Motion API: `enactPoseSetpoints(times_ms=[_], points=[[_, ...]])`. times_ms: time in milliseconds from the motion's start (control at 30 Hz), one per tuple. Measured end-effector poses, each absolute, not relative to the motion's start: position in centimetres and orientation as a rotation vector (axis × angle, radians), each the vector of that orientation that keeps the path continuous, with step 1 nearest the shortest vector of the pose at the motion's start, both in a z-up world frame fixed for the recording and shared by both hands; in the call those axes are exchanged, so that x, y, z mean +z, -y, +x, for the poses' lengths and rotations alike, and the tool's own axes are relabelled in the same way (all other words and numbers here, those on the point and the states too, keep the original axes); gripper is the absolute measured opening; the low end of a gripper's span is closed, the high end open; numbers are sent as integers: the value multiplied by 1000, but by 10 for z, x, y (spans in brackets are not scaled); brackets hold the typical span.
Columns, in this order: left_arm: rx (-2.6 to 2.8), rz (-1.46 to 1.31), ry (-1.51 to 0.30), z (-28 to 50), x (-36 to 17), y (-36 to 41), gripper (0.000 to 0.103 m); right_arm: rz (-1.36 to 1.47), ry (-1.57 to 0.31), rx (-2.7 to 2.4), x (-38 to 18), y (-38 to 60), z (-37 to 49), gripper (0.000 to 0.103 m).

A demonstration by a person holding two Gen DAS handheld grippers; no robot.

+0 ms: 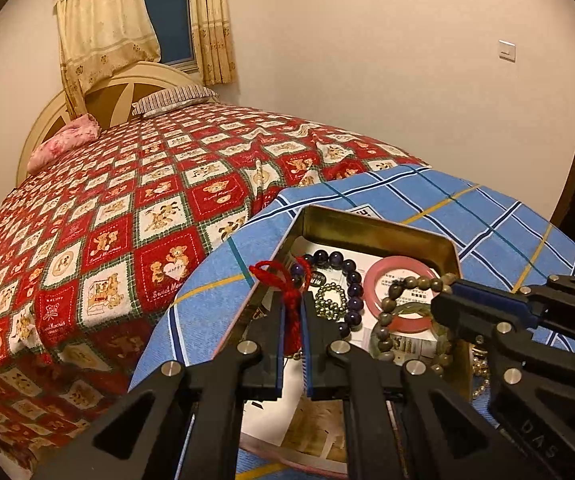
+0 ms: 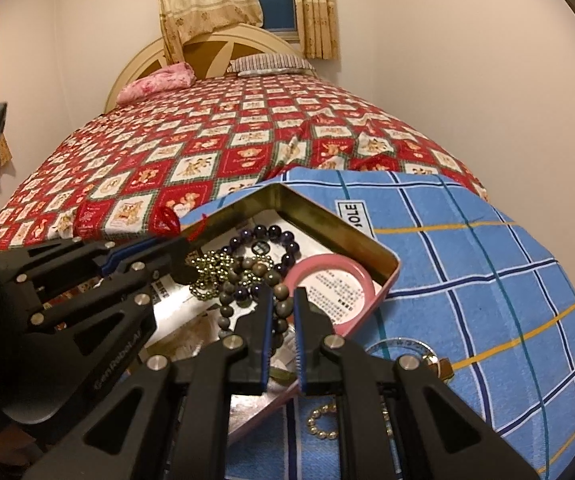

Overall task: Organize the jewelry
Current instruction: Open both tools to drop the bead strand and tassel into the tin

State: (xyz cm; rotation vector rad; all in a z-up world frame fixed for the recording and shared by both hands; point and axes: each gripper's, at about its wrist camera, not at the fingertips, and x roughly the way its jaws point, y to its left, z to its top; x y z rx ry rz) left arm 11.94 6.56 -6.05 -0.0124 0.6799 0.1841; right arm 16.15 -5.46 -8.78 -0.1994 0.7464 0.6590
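An open tin box [image 1: 367, 224] [image 2: 327, 216] lies on a blue checked towel [image 1: 467, 216] [image 2: 467, 260]. My left gripper [image 1: 293, 304] [image 2: 175, 246] is shut on a red cord bracelet [image 1: 293, 320] [image 2: 167, 218], held over the box's left edge. My right gripper [image 2: 283, 294] [image 1: 443, 300] is shut on a brown wooden bead bracelet [image 2: 227, 298] [image 1: 385, 318], which hangs into the box. Inside lie a dark purple bead bracelet [image 1: 351, 276] [image 2: 271, 236], a pink bangle [image 1: 401, 261] [image 2: 319, 261] and a small metallic bead bracelet [image 1: 329, 300] [image 2: 211, 266] on printed paper.
On the towel by the box's near right side lie a gold bead bracelet [image 2: 321, 424] and a clear ring [image 2: 403, 346]. The towel covers a corner of a bed with a red patterned cover [image 1: 127, 200]. Pillows, a headboard and a curtained window stand beyond.
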Motion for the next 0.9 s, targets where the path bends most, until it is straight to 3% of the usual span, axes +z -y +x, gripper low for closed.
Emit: enactPoseSetpoints(times_ms=[633,667,733,767,800,833,900], points=[[176,-33,-694,118,-64,-69,7,-224,-782,663,-100,50,161,12],[173,-43,-701,118,-64,-71,12,-228,-781,657,-101,50,161,13],[185,-55,-709,116,-62,-73,29,-223,-782,656,-102,51,160,15],[193,-56,-704,115,-61,-73,50,-222,-785,654,-103,52,160,21],[216,-53,-691,113,-59,-74,62,-222,-786,650,-103,53,160,26],[242,-55,-670,108,-56,-76,69,-219,-783,647,-103,55,159,41],[232,-73,-650,103,-51,-78,75,-207,-765,634,-100,61,158,50]])
